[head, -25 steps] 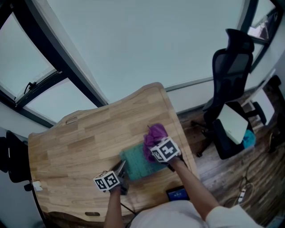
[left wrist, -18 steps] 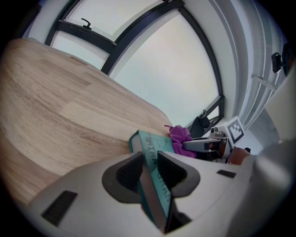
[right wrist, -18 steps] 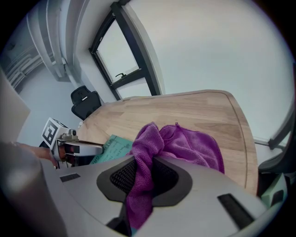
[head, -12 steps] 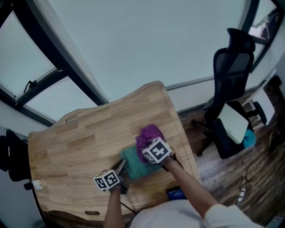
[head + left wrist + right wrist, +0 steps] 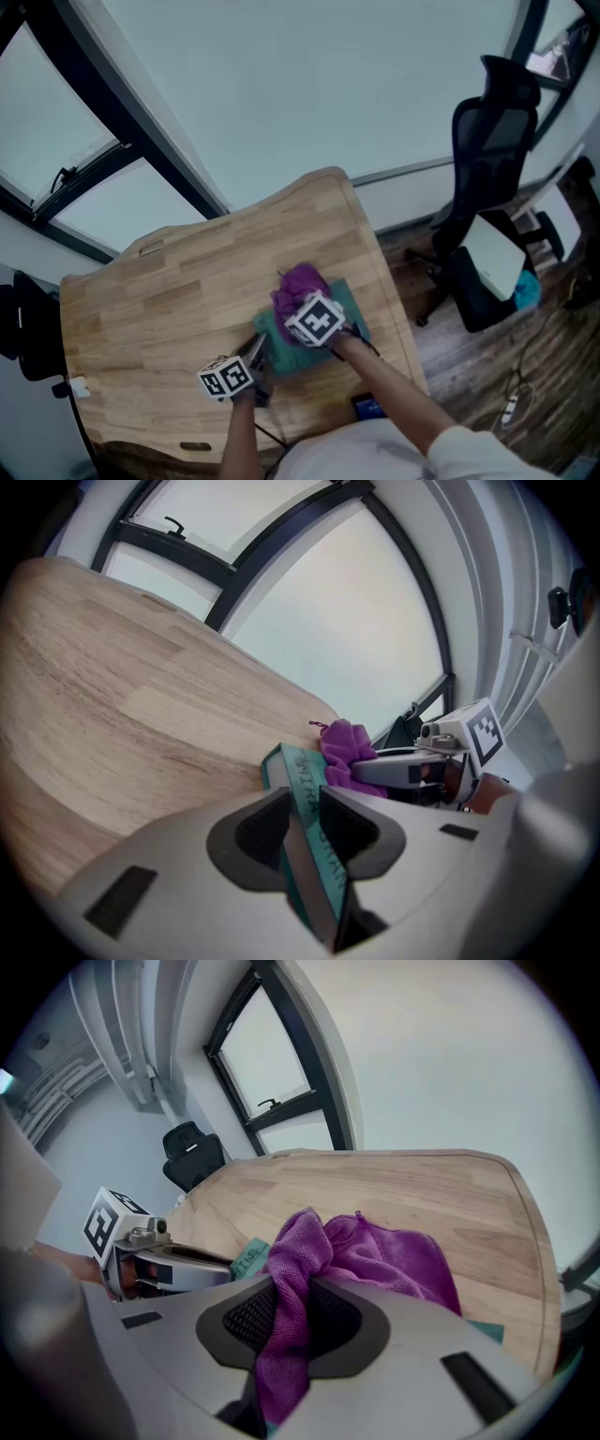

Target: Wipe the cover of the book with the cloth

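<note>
A teal book (image 5: pixel 333 305) lies flat near the right end of the wooden table (image 5: pixel 178 291). My left gripper (image 5: pixel 255 361) is shut on the book's near-left corner; in the left gripper view the book's spine (image 5: pixel 305 789) runs between the jaws. My right gripper (image 5: pixel 298 311) is shut on a purple cloth (image 5: pixel 298 286), which rests bunched on the book's cover. In the right gripper view the cloth (image 5: pixel 375 1255) hangs through the jaws and spreads over the cover, with the left gripper (image 5: pixel 187 1265) at the left.
A black office chair (image 5: pixel 492 141) stands on the floor to the right of the table, with a white pad (image 5: pixel 495 258) on its seat. Large windows lie beyond the table's far edge. A dark object (image 5: pixel 19 328) sits at the left.
My right gripper has slid the purple cloth leftward across the book's cover, uncovering the book's right part. The left gripper and the book have stayed still.
</note>
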Available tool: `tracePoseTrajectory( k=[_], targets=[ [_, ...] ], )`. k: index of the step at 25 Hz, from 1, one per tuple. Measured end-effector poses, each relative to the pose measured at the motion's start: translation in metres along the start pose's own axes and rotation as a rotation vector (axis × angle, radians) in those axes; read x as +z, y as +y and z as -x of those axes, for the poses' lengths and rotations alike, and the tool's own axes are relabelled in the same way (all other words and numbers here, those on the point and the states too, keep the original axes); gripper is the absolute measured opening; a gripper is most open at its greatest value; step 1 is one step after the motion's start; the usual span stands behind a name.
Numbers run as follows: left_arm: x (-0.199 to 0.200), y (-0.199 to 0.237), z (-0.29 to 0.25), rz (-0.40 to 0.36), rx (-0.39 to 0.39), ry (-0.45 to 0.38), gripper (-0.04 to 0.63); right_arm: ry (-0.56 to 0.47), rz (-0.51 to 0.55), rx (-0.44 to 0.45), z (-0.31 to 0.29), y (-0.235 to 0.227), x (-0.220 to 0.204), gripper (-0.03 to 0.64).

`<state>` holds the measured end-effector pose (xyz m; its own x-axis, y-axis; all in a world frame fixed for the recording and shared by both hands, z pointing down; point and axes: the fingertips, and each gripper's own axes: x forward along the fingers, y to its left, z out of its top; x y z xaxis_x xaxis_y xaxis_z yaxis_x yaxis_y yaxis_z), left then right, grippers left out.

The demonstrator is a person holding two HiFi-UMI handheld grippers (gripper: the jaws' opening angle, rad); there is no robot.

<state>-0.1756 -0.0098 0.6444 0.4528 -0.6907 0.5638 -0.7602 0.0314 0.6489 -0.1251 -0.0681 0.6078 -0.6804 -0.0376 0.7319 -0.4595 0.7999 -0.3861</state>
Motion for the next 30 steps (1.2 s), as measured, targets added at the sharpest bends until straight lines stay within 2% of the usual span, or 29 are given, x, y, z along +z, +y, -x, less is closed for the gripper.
tracePoseTrajectory(
  k=[30],
  targets=[
    [0.001,-0.003,0.002,0.001,-0.001,-0.005,0.102,0.044,0.074,0.147,-0.028,0.05,0.007,0.077]
  ],
)
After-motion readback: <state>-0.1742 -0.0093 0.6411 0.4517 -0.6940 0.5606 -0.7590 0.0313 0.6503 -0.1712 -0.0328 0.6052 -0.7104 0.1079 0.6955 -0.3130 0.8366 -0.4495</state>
